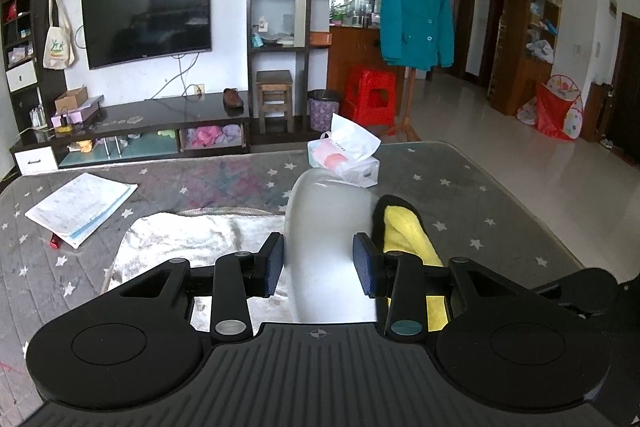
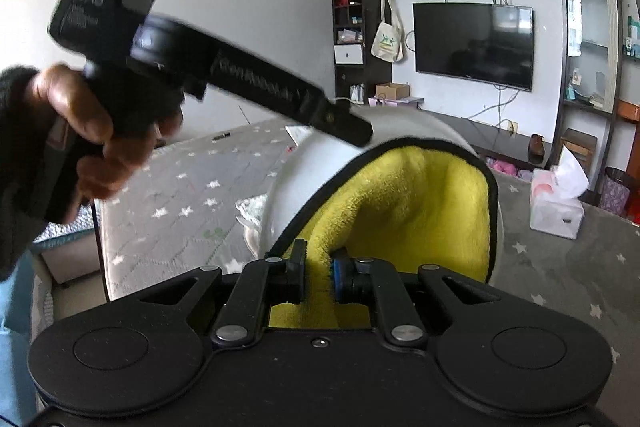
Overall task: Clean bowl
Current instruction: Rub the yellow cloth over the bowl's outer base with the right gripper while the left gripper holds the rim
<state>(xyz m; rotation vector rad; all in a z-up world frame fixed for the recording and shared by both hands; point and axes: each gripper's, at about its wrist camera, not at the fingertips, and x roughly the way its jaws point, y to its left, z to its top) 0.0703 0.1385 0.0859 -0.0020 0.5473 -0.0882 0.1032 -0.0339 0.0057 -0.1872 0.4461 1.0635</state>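
Observation:
A white bowl [image 1: 326,227] is held on its edge above the table, with my left gripper [image 1: 319,264] shut on its rim, one blue pad on each side of the wall. A yellow cloth with a black border [image 1: 404,231] lies against the bowl's right side. In the right wrist view my right gripper [image 2: 319,273] is shut on a fold of that yellow cloth [image 2: 404,203], which presses into the bowl [image 2: 296,183]. The left gripper's body [image 2: 224,75] and a hand [image 2: 80,123] that holds it cross the upper left of that view.
A grey star-patterned cover lies over the table [image 1: 460,203]. A white towel [image 1: 180,239] lies under the bowl. A stack of papers [image 1: 80,207] sits at the left and a tissue pack [image 1: 346,157] just behind the bowl. Shelves, a television and a coat stand are beyond.

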